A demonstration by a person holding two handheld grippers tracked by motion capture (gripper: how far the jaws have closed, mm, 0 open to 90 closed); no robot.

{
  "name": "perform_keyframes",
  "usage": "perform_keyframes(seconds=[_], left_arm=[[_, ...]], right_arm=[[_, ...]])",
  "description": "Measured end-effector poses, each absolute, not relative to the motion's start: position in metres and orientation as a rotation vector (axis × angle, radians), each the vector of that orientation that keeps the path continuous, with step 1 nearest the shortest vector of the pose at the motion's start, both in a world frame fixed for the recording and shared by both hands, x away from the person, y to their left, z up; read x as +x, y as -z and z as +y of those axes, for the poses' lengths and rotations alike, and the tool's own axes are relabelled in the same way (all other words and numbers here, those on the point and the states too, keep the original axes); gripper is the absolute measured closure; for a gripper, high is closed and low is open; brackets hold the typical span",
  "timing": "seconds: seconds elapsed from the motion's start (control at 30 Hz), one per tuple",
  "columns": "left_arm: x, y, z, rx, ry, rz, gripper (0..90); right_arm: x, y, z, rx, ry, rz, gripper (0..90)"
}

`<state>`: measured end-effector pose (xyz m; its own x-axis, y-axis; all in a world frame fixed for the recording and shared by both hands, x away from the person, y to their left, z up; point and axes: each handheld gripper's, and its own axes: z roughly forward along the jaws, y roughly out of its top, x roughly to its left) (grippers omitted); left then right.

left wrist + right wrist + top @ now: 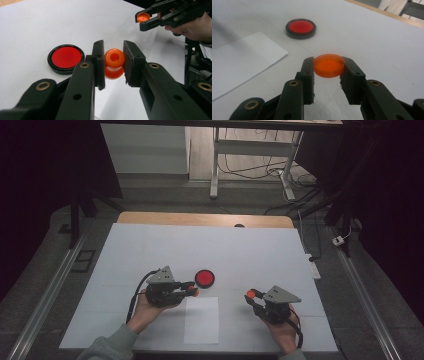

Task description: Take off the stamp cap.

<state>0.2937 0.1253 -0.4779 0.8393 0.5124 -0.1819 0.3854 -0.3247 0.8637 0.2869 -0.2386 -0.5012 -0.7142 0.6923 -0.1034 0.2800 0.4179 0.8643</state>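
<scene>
Above the tabletop's near edge, the left gripper (113, 62) clamped a small orange bottle (114, 63), its open neck facing forward, apparently steadied for capping. The right gripper (329, 66), nearer the right edge, pinched the orange cap (329, 65) flat between its jaws, well apart from the bottle. A red-and-black disc (204, 278) and a paper sheet (201, 320) lay between them.

The orange cap (329, 65) looks like smooth, translucent plastic. The red disc (66, 58) is glossy in a black rim; the paper sheet (201, 319) is matt.
</scene>
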Motion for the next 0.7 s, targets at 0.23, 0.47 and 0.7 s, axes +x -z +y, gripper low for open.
perform_keyframes(seconds=[0.23,0.47,0.7], left_arm=[[0.294,0.479,0.125,1.956,-0.149,0.667,72.8],[0.294,0.480,0.125,1.957,-0.149,0.671,72.8],[0.294,0.480,0.125,1.958,-0.151,0.673,72.8]], right_arm=[[0.283,0.502,-0.255,0.842,-1.207,2.204,64.5],[0.280,0.504,-0.270,0.869,-1.184,2.190,64.5],[0.279,0.504,-0.281,0.905,-1.182,2.166,64.5]])
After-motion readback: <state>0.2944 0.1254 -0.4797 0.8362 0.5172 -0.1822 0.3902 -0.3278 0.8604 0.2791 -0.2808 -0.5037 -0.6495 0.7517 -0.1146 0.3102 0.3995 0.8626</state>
